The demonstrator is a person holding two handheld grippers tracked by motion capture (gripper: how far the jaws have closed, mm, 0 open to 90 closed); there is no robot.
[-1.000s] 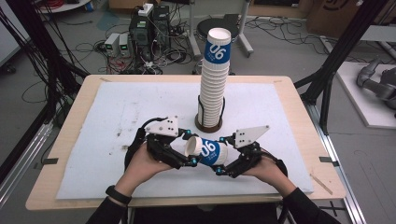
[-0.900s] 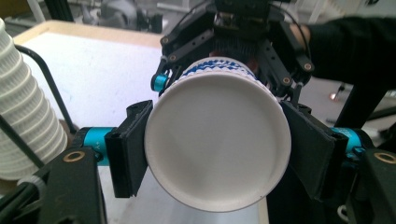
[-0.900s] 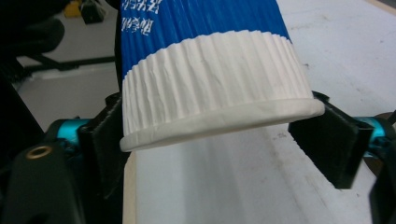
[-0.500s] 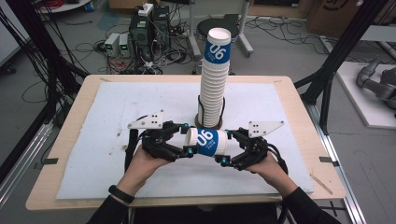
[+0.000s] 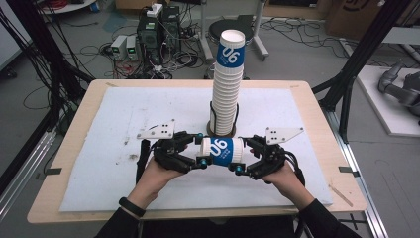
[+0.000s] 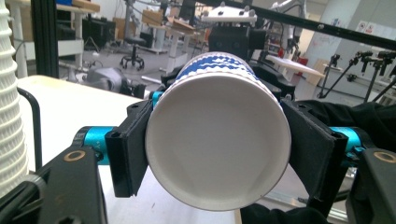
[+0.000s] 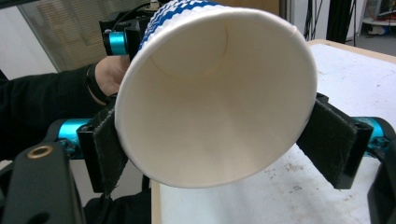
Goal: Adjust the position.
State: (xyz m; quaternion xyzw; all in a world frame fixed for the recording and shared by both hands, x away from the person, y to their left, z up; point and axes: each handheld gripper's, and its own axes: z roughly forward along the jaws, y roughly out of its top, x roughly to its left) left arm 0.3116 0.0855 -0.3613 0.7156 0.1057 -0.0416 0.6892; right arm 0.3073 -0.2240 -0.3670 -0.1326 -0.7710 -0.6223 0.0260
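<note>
A white paper cup (image 5: 223,150) with a blue band and "06" print lies level above the mat, held between both grippers. My left gripper (image 5: 200,151) is shut on its base end; in the left gripper view the pads (image 6: 128,154) press the cup (image 6: 217,144) from both sides. My right gripper (image 5: 241,154) grips the rim end. In the right gripper view the open mouth (image 7: 210,107) faces the camera, and the jaws have just been closing, their pads (image 7: 334,140) against its rim. Just behind stands a tall stack of the same cups (image 5: 227,94).
A white mat (image 5: 124,114) covers the wooden table (image 5: 69,198). The stack's side shows at the left edge of the left gripper view (image 6: 9,93). Black frame posts (image 5: 356,64) flank the table, with cables and electronics (image 5: 148,34) on the floor behind.
A second ago the cup was slanted and a little nearer the person. It now lies level between the grippers, slightly farther up the mat.
</note>
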